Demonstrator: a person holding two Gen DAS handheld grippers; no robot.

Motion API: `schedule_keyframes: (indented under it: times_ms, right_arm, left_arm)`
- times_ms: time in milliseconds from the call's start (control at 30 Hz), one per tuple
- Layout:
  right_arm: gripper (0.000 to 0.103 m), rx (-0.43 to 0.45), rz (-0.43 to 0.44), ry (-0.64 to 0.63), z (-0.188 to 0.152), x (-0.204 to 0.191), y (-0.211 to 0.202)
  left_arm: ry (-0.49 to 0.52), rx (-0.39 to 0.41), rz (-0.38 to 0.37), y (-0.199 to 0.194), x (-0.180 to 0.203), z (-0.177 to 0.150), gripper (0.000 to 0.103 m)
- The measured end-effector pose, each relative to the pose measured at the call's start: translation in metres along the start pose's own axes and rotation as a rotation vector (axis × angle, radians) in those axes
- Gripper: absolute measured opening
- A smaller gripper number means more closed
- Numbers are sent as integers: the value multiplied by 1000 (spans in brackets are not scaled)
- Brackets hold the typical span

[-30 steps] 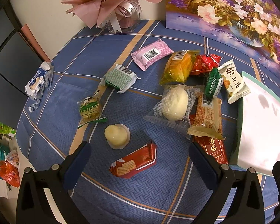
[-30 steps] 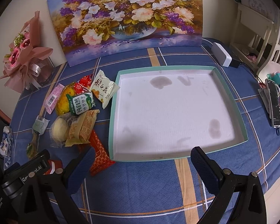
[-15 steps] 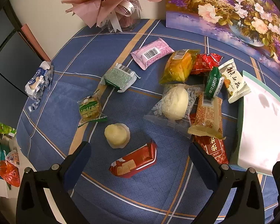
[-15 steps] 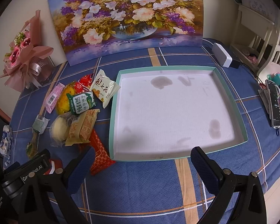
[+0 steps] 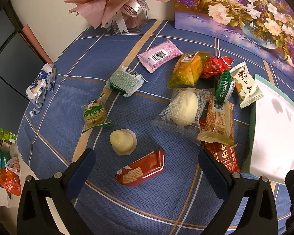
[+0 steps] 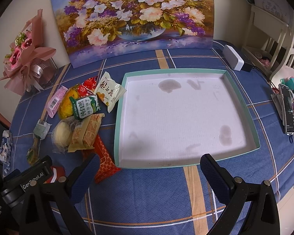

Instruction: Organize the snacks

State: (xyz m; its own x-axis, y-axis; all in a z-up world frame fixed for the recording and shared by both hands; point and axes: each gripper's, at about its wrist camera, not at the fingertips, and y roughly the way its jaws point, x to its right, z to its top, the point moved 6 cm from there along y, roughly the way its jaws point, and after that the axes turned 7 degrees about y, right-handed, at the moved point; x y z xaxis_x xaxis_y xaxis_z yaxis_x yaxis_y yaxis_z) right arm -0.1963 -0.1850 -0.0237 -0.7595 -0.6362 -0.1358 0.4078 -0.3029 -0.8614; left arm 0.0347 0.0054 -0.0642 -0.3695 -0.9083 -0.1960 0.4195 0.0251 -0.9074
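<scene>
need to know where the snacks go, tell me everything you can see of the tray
The tray is a shallow, square-ish box lid, seemingly cardboard, with mint-green outer walls and rim and a white floor. It lies flat on the blue checked tablecloth, open side up, in front of the flower painting. It holds nothing, but its floor carries several brownish stains. The snack pile lies at its left side: a white packet and a long red packet reach its left wall. No tool touches it.

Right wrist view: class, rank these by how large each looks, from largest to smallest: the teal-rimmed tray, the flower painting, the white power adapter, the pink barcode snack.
1. Flower painting and teal-rimmed tray: alike in apparent size; the tray lies nearer, so unranked.
2. Pink barcode snack.
3. White power adapter, close to the snack.
</scene>
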Motion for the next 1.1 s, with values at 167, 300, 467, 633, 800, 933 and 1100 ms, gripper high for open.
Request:
schedule_keyframes:
  times_ms: [167, 300, 467, 633, 800, 933, 1100]
  right_arm:
    - [103, 0, -1, -3, -1, -1, 1]
    - [103, -1, -2, -8, -3, -1, 1]
    - [103, -5, -7, -17, -2, -4, 2]
    - [103, -18, 8, -34, -3, -11, 4]
    - [103, -66, 80, -66, -10, -33, 13]
    - [103, -105, 104, -106, -18, -53, 23]
    - [103, -191, 139, -148, -32, -75, 44]
  left_arm:
    - [-3, -1, -1, 0, 0, -2, 103]
    - [-7, -7, -2, 2, -1, -2, 103]
    - [-13, -10, -5, 2, -2, -2, 103]
    - [-122, -21, 1, 5, -26, -1, 103]
    - [-242, -48, 5, 12, -55, -7, 103]
    - [-277, -70, -3, 19, -65, -10, 103]
    - [-298, -116, -51, 32, -68, -14, 103]
